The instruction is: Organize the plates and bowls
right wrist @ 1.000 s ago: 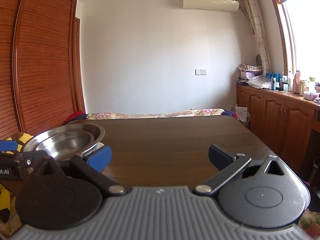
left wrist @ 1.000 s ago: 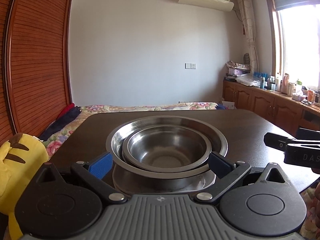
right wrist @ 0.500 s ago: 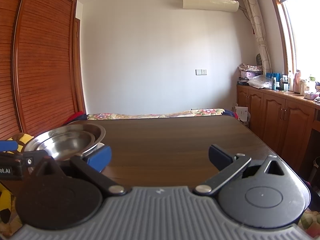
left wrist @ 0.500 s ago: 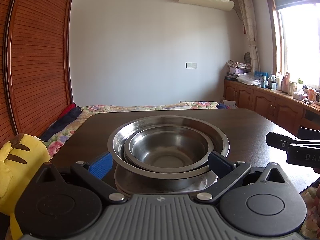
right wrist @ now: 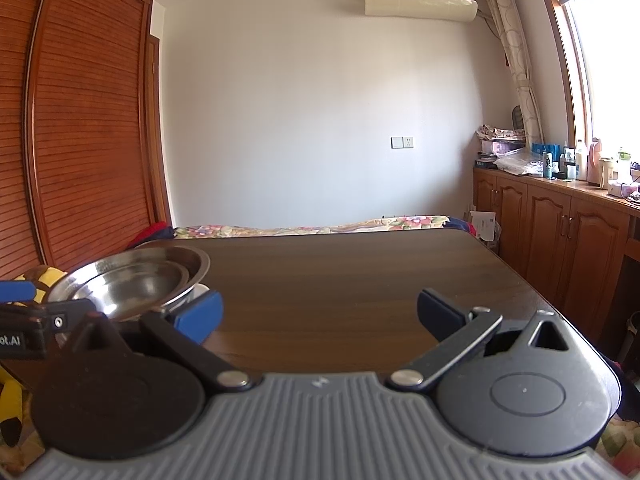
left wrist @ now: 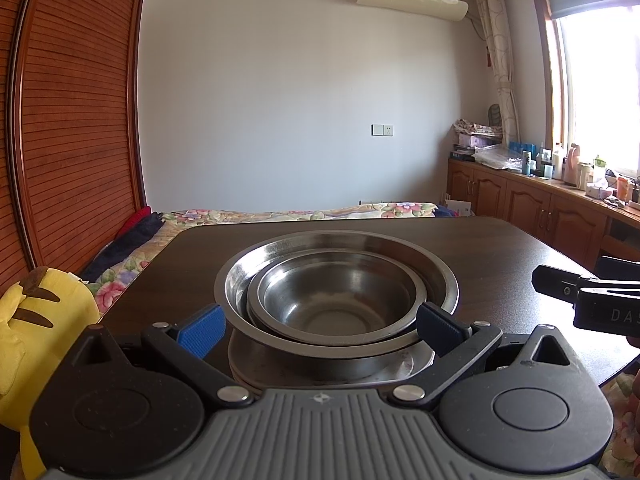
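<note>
On the table (left wrist: 500, 248), nested bowls (left wrist: 336, 300) on a plate (left wrist: 404, 364) sit between the wide-open, empty left hand-held gripper (left wrist: 320, 326); the right hand-held gripper (right wrist: 320, 314) is spread, empty.

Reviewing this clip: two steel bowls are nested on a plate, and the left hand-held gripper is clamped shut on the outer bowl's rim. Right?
Not quite. The small bowl does sit inside the large bowl on the plate, but the left hand-held gripper is open, its fingers apart on either side of the stack, gripping nothing. The left wrist view shows this.
</note>
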The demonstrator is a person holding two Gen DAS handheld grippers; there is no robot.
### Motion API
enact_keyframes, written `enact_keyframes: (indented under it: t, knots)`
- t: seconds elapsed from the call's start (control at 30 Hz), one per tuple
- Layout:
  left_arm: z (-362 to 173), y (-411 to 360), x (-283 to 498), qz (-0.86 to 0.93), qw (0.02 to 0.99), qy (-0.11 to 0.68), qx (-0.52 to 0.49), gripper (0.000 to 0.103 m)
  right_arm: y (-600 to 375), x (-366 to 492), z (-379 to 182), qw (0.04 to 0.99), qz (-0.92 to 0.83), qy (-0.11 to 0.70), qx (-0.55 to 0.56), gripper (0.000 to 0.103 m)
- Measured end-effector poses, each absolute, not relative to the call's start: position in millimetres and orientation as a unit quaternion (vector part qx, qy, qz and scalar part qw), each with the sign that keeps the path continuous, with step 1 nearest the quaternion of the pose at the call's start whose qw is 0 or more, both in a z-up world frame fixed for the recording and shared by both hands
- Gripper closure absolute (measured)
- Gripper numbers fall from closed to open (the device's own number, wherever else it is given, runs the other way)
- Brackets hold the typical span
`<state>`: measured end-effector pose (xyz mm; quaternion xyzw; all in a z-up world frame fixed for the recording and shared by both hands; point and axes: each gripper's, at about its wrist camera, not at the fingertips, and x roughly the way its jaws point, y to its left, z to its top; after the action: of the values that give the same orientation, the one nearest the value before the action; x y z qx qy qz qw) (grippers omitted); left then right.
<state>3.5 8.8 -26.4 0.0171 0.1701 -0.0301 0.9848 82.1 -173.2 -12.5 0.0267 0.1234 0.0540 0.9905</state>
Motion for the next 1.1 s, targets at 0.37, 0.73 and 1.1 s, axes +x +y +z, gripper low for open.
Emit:
enact_keyframes:
  t: [0.37, 0.73, 1.1]
  knots:
    - [-26.2, 8.7, 3.4, -0.03, 0.985, 0.17, 0.017, 0.0, -172.4, 83.7, -12.9, 0.99, 0.053, 0.124, 0.027, 0.0]
    - [-26.3, 8.5, 3.3, -0.03, 0.985, 0.17, 0.018, 0.0, -172.9, 84.1, -13.3, 0.99, 0.054, 0.126, 0.027, 0.0]
    - [-26.3, 8.4, 3.8, -0.03, 0.985, 0.171, 0.018, 0.0, -172.8, 84.7, -13.5, 0.99, 0.055, 0.127, 0.026, 0.0]
